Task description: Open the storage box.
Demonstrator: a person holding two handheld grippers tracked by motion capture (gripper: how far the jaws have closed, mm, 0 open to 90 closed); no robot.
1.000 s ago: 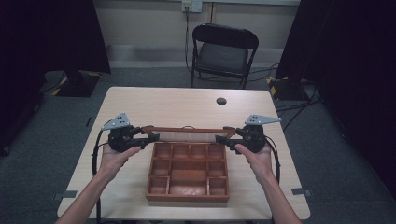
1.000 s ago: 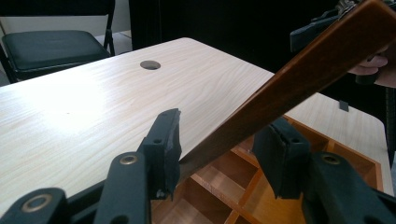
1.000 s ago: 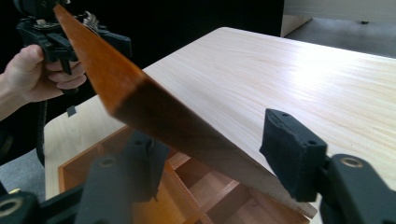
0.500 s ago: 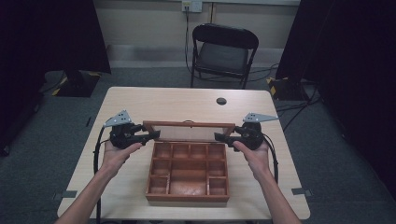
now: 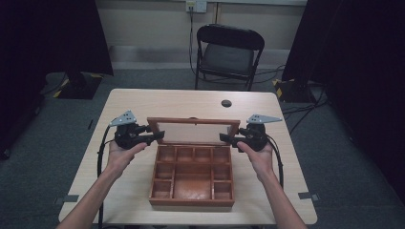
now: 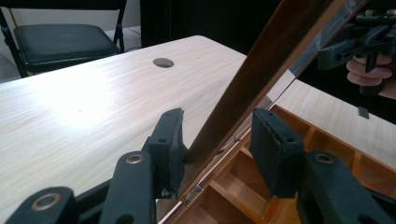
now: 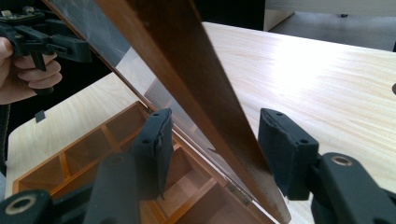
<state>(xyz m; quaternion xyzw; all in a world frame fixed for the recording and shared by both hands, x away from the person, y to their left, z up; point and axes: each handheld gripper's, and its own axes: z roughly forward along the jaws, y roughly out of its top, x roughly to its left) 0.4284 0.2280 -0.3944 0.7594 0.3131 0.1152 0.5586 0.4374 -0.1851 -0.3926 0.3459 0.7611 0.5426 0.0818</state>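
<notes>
Surface (image 5: 143, 102): pale wood-grain, round hole (image 5: 226, 103) near far edge.
Room: grey floor (image 5: 43, 143), black folding chair (image 5: 229, 52), dark curtains (image 5: 47, 33).
Left tongs (image 5: 157, 137): parted, straddling lid (image 5: 193, 131) of wooden box (image 5: 191, 179).
Right tongs (image 5: 225, 139): parted, straddling lid.

- In the left gripper view, the top edge is cutting off the lid (image 6: 261, 70), and the lid is hiding part of the far hand (image 6: 369, 70).
- In the right gripper view, the lid is covering the box (image 7: 93, 154) partly.
- The small dark spot (image 5: 226, 103) on the surface (image 5: 143, 105) is staying too small to identify.
</notes>
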